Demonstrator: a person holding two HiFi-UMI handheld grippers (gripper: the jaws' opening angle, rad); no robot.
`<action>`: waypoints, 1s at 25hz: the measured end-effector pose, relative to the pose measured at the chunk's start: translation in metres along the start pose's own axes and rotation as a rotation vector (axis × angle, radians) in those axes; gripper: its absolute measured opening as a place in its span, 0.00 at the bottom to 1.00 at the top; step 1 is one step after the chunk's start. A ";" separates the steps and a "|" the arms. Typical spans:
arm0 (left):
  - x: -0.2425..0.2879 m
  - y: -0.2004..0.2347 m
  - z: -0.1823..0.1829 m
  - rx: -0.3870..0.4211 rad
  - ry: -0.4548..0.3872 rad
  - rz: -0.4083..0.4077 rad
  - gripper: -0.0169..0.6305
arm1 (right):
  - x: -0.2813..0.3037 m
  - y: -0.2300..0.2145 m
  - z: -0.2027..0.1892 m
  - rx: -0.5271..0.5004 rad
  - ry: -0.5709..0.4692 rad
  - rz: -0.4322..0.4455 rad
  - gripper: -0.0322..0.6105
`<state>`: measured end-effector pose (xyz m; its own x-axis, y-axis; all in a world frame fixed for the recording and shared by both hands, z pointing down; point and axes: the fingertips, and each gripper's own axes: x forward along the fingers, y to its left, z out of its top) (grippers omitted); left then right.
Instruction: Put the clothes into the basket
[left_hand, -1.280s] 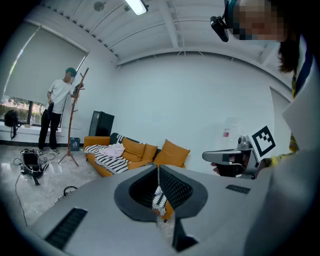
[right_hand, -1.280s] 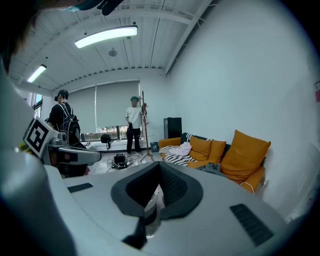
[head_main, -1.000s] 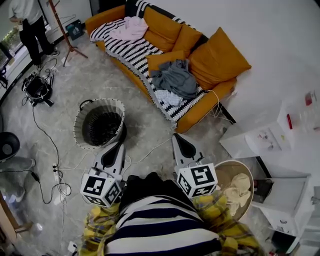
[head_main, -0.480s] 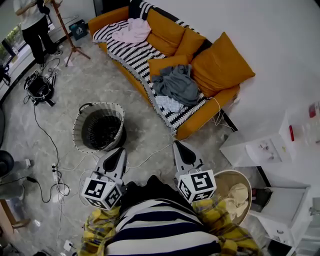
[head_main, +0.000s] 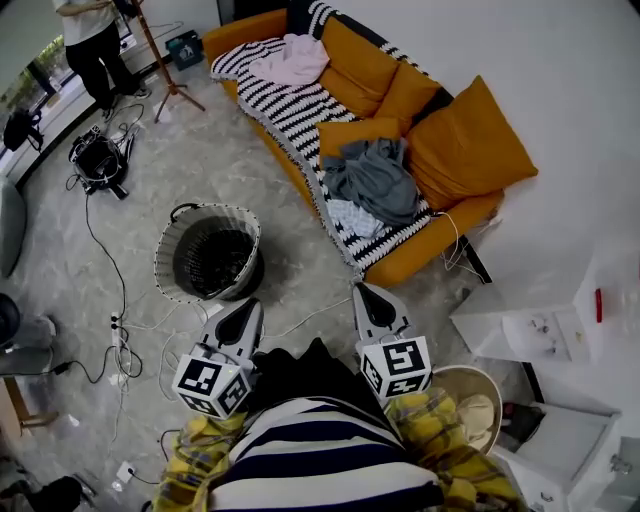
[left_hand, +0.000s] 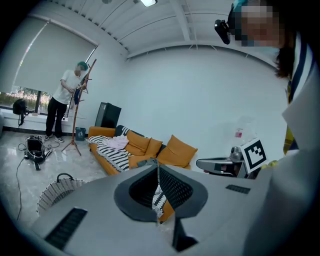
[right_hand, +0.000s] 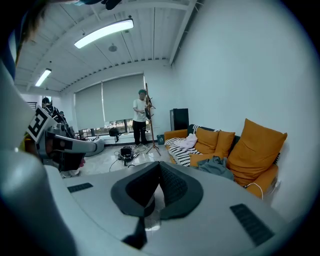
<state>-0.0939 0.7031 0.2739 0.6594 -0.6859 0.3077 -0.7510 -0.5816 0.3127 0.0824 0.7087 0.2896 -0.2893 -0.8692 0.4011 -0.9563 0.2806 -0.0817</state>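
1. The person in the striped top has a gripper in each hand. Both are held out low in front of the body with a gap between them, noses aimed roughly toward the sofa (head_main: 425, 250).
2. Left gripper (head_main: 248, 306): jaws pressed together, nothing pinched between them.
3. Right gripper (head_main: 366, 293): same deal, jaws closed tight on nothing.
4. The clothes are all over on the sofa, well apart from both grippers. A grey bundle (head_main: 378, 178) sits in a heap against the orange cushions. A small pale patterned piece (head_main: 352, 215) touches it at the front edge of the seat. A pink piece (head_main: 295, 60) lies at the far end, on top of the black-and-white striped blanket (head_main: 290, 115).
5. The basket (head_main: 165, 265) stands upright on the grey floor (head_main: 250, 170), in front of the sofa and near the left gripper's tip, but not touching it. It has a pale striped wall, a dark inside and a black handle at the rim.
6. A second basket, round and tan (head_main: 462, 372), sits just beside the person's right arm with cream cloth (head_main: 478, 410) in it.
7. In the background, another person (head_main: 95, 30) stands next to a wooden stand (head_main: 160, 55) by the window. A black bag (head_main: 100, 160) lies on the floor nearby.
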 end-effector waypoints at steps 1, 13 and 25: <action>0.001 0.001 -0.003 -0.008 0.009 0.004 0.06 | 0.003 -0.002 -0.003 -0.001 0.012 -0.001 0.09; 0.054 0.053 0.013 -0.009 0.031 0.000 0.06 | 0.073 -0.021 -0.003 -0.012 0.065 -0.012 0.09; 0.142 0.093 0.016 0.036 0.129 -0.184 0.06 | 0.157 -0.053 0.014 -0.003 0.096 -0.105 0.09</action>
<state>-0.0708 0.5442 0.3327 0.7827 -0.5065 0.3617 -0.6169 -0.7084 0.3430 0.0867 0.5515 0.3436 -0.1818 -0.8512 0.4924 -0.9810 0.1913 -0.0315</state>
